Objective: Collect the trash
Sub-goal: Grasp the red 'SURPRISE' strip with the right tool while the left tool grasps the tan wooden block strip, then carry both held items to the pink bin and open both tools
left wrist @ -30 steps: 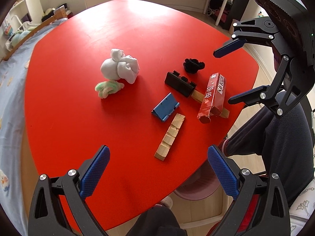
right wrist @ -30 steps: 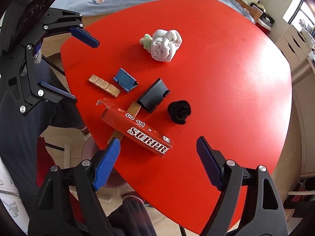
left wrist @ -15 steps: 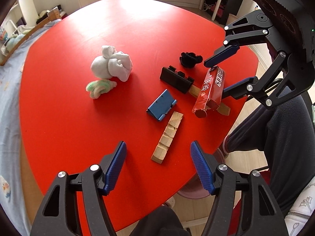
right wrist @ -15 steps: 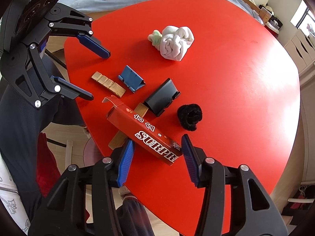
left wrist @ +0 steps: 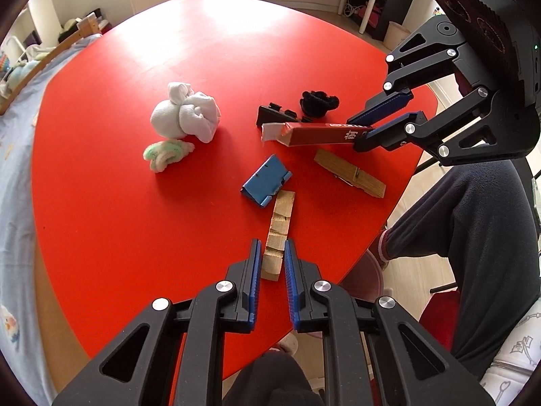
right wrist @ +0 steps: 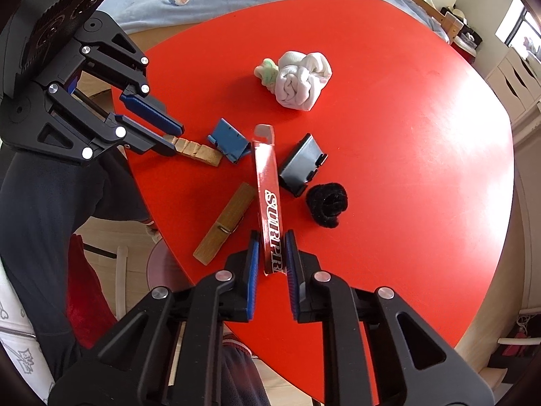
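My left gripper [left wrist: 272, 264] is shut on the near end of a tan cardboard strip [left wrist: 280, 226] that lies on the red table [left wrist: 135, 220]; the strip also shows in the right wrist view [right wrist: 197, 149]. My right gripper [right wrist: 272, 253] is shut on one end of a long red box [right wrist: 270, 199] and holds it tilted, its open flap end pointing away. In the left wrist view the red box [left wrist: 321, 134] hangs above the table in the right gripper [left wrist: 380, 125].
On the table lie a wooden clothespin [left wrist: 350, 173], a blue holder [left wrist: 266, 181], a black holder [right wrist: 301, 165], a black scrunchie [right wrist: 327, 204], a white sock bundle [left wrist: 186, 116] and a green-white sock [left wrist: 165, 153]. A pink bin [left wrist: 367, 275] stands below the table edge.
Both grippers closed: the left onto the cardboard strip, the right onto the red box. The red box is lifted off the clothespin and turned.
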Demonstrator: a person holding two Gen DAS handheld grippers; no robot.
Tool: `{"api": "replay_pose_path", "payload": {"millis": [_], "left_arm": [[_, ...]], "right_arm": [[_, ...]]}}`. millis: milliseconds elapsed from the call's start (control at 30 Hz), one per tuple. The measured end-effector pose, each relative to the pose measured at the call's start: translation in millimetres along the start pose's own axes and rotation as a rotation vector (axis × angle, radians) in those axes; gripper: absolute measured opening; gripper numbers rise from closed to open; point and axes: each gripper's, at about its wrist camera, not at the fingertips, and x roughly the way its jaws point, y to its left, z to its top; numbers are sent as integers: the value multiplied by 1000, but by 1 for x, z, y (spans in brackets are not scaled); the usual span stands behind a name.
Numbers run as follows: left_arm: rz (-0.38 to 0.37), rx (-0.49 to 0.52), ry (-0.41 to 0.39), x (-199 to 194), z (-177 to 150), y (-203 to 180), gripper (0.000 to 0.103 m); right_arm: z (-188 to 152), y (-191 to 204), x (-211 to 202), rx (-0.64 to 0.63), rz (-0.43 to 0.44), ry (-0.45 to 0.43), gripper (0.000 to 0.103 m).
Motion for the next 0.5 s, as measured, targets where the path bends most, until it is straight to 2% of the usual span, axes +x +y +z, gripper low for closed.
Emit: {"api": "replay_pose_path", "payload": {"millis": [500], "left_arm": [[-1, -59, -60, -18, -3, 2, 12]], "right_arm": [[-2, -4, -20, 95, 7, -75, 12]]}}
